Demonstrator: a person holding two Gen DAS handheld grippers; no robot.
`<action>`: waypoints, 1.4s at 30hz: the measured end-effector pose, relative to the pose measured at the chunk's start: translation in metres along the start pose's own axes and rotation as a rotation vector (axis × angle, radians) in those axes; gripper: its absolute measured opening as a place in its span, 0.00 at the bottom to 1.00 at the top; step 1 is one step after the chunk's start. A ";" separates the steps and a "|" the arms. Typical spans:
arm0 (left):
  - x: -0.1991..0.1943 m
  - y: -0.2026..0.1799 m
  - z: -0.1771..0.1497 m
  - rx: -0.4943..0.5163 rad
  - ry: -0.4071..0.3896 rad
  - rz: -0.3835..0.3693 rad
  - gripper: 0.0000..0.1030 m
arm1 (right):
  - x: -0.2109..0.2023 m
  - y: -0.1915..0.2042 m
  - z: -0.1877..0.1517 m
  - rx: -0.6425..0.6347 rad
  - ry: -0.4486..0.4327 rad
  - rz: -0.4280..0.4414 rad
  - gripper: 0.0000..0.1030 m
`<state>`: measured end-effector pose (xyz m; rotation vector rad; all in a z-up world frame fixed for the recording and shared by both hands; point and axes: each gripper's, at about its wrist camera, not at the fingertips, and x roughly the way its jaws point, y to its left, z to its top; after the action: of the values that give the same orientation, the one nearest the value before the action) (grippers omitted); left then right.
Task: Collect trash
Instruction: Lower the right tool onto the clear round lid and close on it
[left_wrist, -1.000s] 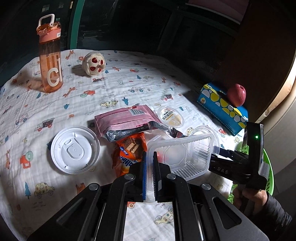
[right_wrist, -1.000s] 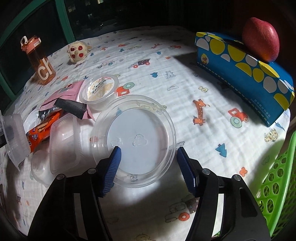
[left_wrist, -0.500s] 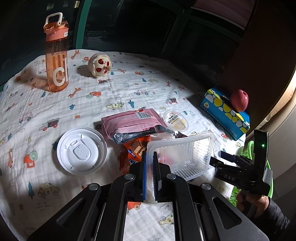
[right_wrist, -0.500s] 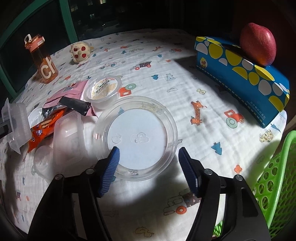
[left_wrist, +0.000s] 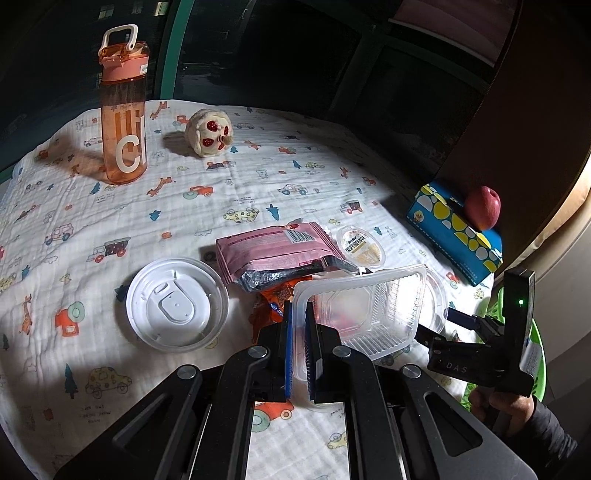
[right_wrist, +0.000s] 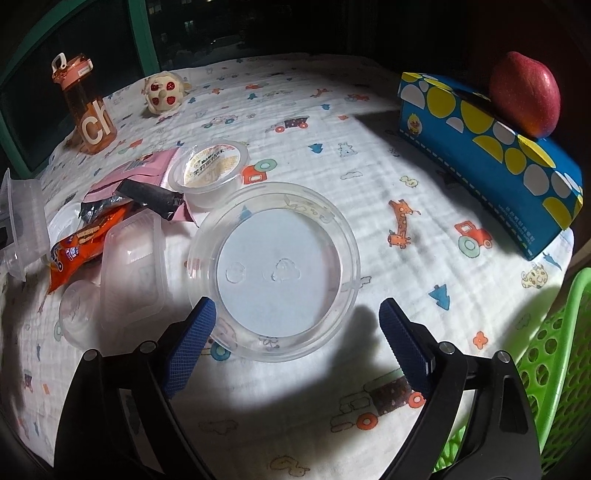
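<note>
Trash lies in one loose cluster on the tabletop (right_wrist: 369, 155), which wears a white quilted cloth printed with small cars and animals. Taking the round clear tub (right_wrist: 273, 266) as the landmark, the count runs so: one sealed pudding cup (right_wrist: 210, 166) just behind it, one pink foil wrapper (left_wrist: 273, 247) and one orange snack wrapper (right_wrist: 85, 240) to its left, one small square clear cup (right_wrist: 133, 266) touching its left side, one white domed lid (left_wrist: 176, 303) further left, and one ribbed rectangular clear tray (left_wrist: 365, 310).

That tray is raised off the cloth, pinched by its near rim in the left tool (left_wrist: 300, 350), whose blue pads stand narrow and clamped on the thin plastic; the tool slants downward over the cluster. The right tool (right_wrist: 295, 332) also slants down, just in front of the round tub, and its jaws are opening, wide apart (the tub's near rim sits between the textured blue pads, which do not press on it). A hand (left_wrist: 506, 406) in a dark sleeve grips the right tool's handle.

Well behind the tub stand one translucent orange bottle (left_wrist: 123, 110) and one round plush toy (left_wrist: 208, 133). To its right lies one blue spotted box (right_wrist: 491, 147) with one red apple (right_wrist: 524, 94) on top. One green perforated basket (right_wrist: 554, 350) sits at the tabletop's near right edge.
</note>
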<state>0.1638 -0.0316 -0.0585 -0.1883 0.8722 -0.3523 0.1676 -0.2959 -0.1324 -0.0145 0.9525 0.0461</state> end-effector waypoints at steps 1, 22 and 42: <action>0.000 0.001 0.000 -0.001 0.000 0.000 0.06 | 0.000 0.000 0.000 0.001 0.001 0.000 0.87; 0.002 0.005 0.001 -0.002 0.002 0.006 0.06 | 0.001 -0.002 0.000 0.000 0.000 0.029 0.70; 0.006 0.011 0.001 -0.011 0.016 0.013 0.06 | 0.005 0.016 0.006 -0.081 -0.015 0.011 0.95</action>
<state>0.1704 -0.0236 -0.0656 -0.1906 0.8906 -0.3376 0.1741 -0.2800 -0.1328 -0.0841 0.9357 0.0944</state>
